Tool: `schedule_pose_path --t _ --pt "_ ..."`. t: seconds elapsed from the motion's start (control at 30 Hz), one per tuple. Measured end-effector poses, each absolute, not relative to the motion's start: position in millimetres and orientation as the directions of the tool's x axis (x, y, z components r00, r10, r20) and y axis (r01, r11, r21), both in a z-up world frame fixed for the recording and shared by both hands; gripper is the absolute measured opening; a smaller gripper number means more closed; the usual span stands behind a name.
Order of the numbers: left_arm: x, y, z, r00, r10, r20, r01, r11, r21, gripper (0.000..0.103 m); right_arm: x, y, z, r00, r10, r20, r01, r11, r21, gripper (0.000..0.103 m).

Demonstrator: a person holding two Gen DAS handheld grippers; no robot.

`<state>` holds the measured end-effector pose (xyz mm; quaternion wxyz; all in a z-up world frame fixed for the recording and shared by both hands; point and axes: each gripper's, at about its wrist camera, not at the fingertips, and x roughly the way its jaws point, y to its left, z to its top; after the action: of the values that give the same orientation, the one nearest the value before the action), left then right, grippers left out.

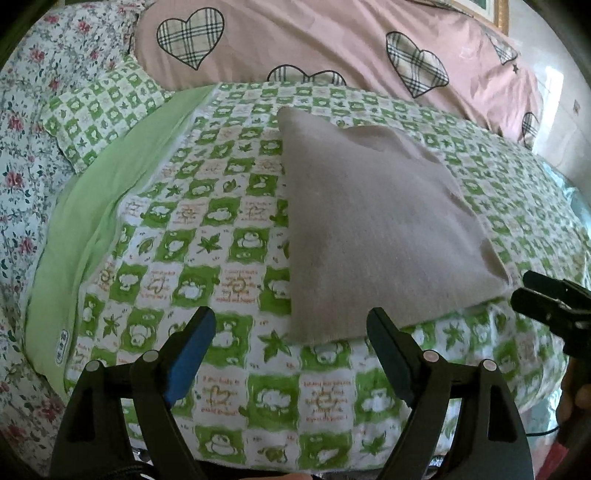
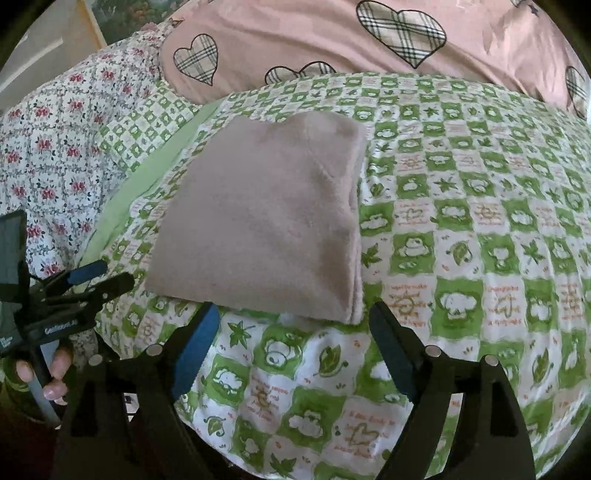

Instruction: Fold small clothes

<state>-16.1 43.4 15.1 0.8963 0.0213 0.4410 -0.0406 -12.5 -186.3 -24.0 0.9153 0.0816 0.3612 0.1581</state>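
A folded beige-grey garment (image 1: 373,221) (image 2: 266,218) lies flat on the green-and-white checked quilt (image 1: 229,229) (image 2: 461,236), close to the quilt's near edge. My left gripper (image 1: 291,317) hovers open just in front of the garment's near left corner, with nothing between its blue pads. My right gripper (image 2: 293,312) is open too and hangs in front of the near right corner, off the cloth. Each gripper also shows in the other's view, the right gripper (image 1: 546,295) at the right edge and the left gripper (image 2: 99,277) at the left, held by a hand (image 2: 55,373).
A pink duvet with plaid hearts (image 1: 332,40) (image 2: 332,33) is piled behind the quilt. A floral sheet (image 1: 26,155) (image 2: 55,147) and a checked pillow (image 1: 103,107) lie to the left. A plain green band (image 1: 92,221) runs along the quilt's left side.
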Motion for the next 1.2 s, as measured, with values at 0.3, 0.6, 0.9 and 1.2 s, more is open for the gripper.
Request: schedule_pose_path --t 0.3,0.6,0.9,1.2 --pt "6.2 34.9 15.2 0.595 -0.017 -0.803 0.091 0.995 0.047 0.084 12.6 -175.4 -13.2 0.684 0.347 -0.642 -0.251 0.938 0.24 0.084" --pt "24.3 30.1 21.8 0.606 -0.041 -0.794 0.103 0.994 0.027 0.085 35.8 -167.0 -3.1 0.679 0.366 -0.636 -0.277 0.931 0.239 0.084" --pt "43.4 33.5 24.7 0.612 -0.064 -0.789 0.09 0.996 -0.011 0.085 54.5 -169.8 0.5 0.674 0.38 -0.633 -0.266 0.925 0.271 0.084" --pt "55.9 33.6 23.1 0.604 -0.073 -0.794 0.079 0.996 -0.031 0.085 71.0 -176.0 1.7 0.667 0.383 -0.639 -0.247 0.923 0.295 0.084"
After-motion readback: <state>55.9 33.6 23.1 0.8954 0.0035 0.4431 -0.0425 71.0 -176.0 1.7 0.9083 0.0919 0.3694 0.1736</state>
